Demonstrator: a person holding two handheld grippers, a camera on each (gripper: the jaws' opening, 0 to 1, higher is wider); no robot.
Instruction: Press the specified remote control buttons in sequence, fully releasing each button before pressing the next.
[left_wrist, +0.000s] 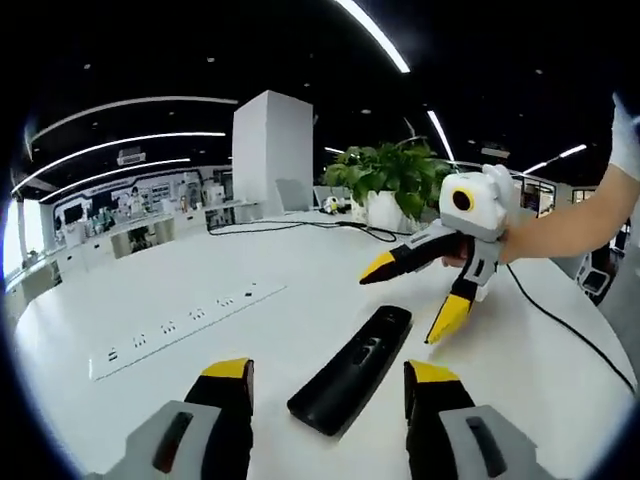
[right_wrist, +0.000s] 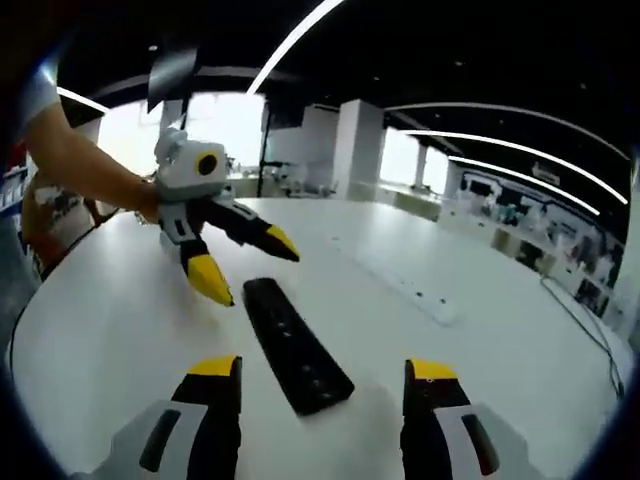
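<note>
A black remote control (left_wrist: 352, 368) lies flat on the white table (left_wrist: 180, 290), its near end between my left gripper's (left_wrist: 330, 392) open jaws, untouched. My right gripper (left_wrist: 418, 300) comes in from the right, open, with one yellow tip just above the table beside the remote's far end. In the right gripper view the remote (right_wrist: 296, 345) runs away from my open right gripper (right_wrist: 325, 384), and my left gripper (right_wrist: 252, 268) stands open over its far end, held by a person's hand.
A recessed socket strip (left_wrist: 180, 325) runs along the table to the left, also seen as the strip (right_wrist: 415, 290). A potted plant (left_wrist: 395, 180) stands at the far edge. Black cables (left_wrist: 290, 226) cross the far table; another cable (left_wrist: 570, 330) trails right.
</note>
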